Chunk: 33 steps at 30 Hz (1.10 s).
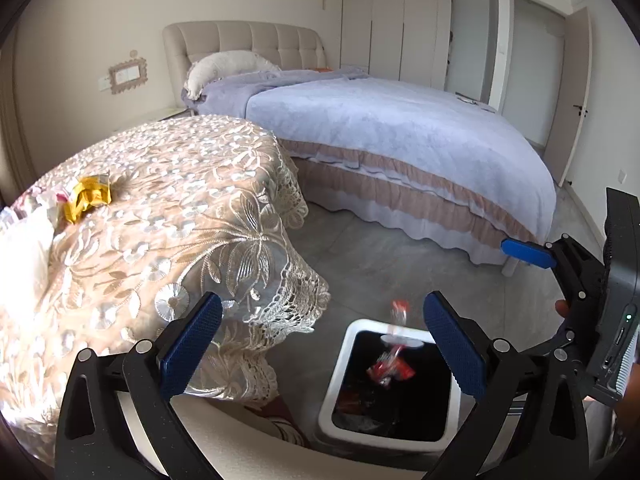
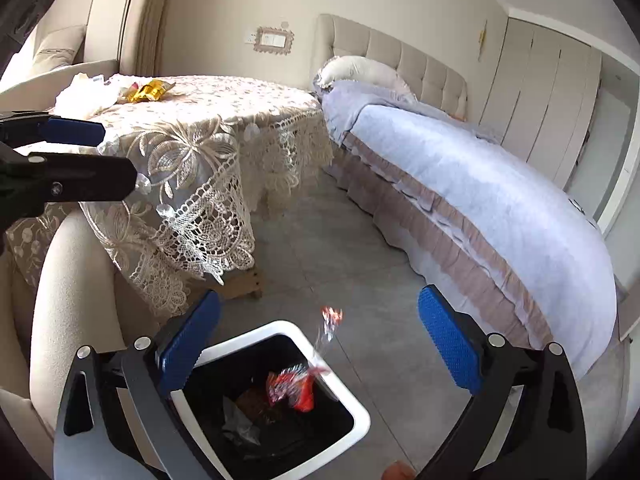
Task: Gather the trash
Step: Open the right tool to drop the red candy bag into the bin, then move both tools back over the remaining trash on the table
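A white-rimmed bin (image 1: 340,376) with a black liner stands on the floor below both grippers; it also shows in the right wrist view (image 2: 360,420). A red and clear wrapper (image 1: 390,372) is blurred in mid-air over the bin's mouth, free of both grippers, and shows in the right wrist view (image 2: 294,388). My left gripper (image 1: 320,356) is open and empty above the bin. My right gripper (image 2: 320,352) is open and empty above it too. A yellow wrapper (image 1: 88,196) lies on the lace-covered table (image 1: 180,208), also in the right wrist view (image 2: 150,90).
White crumpled paper and other scraps (image 2: 86,94) lie by the yellow wrapper. A bed with a lilac cover (image 1: 400,136) stands to the right, grey floor (image 2: 340,232) between it and the table. A cream armchair (image 2: 64,300) is at the left.
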Motion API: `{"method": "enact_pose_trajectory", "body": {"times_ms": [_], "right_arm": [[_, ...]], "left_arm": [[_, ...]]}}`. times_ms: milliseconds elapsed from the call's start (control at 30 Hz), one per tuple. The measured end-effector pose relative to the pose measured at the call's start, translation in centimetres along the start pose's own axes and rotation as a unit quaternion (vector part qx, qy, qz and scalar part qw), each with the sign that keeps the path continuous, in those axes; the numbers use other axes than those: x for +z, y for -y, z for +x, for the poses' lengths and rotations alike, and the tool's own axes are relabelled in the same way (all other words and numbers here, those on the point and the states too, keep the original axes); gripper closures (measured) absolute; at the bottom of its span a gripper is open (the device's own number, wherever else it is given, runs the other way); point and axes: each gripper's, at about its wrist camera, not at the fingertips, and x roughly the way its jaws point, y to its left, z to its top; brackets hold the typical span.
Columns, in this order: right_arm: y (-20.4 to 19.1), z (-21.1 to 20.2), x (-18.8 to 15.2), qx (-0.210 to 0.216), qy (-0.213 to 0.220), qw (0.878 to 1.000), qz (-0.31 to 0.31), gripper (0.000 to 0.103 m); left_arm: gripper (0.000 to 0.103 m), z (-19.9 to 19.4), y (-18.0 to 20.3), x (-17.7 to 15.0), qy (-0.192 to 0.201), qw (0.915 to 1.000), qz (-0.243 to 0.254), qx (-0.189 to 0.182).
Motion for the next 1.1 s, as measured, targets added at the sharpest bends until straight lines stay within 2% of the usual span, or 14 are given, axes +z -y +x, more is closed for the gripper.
{"method": "enact_pose_trajectory", "body": {"times_ms": [367,633,833,1100], "right_arm": [[-1.4,-0.3,1.8,0.022,0.024,0.999,-0.009,0.005],[-3.3,-0.4,4.5,0.065,0.056,0.996,-0.005,0.005],[-5.0,0.3,7.5,0.104,0.086,0.991,0.005,0.005],[-8.1,1.4,10.3,0.129,0.107,0.986,-0.022,0.005]], "left_arm": [[0.004,-0.7,-1.5,-0.1,0.007,0.9998,-0.012,0.016],[0.004,-2.5,-4.9,-0.1,0.025,0.9972,-0.043,0.055],[0.004,-3.9,-8.5,-0.4,0.04,0.9919,-0.076,0.094],[0.004,-5.7,-13.2,-1.0,0.054,0.9826,-0.114,0.136]]}}
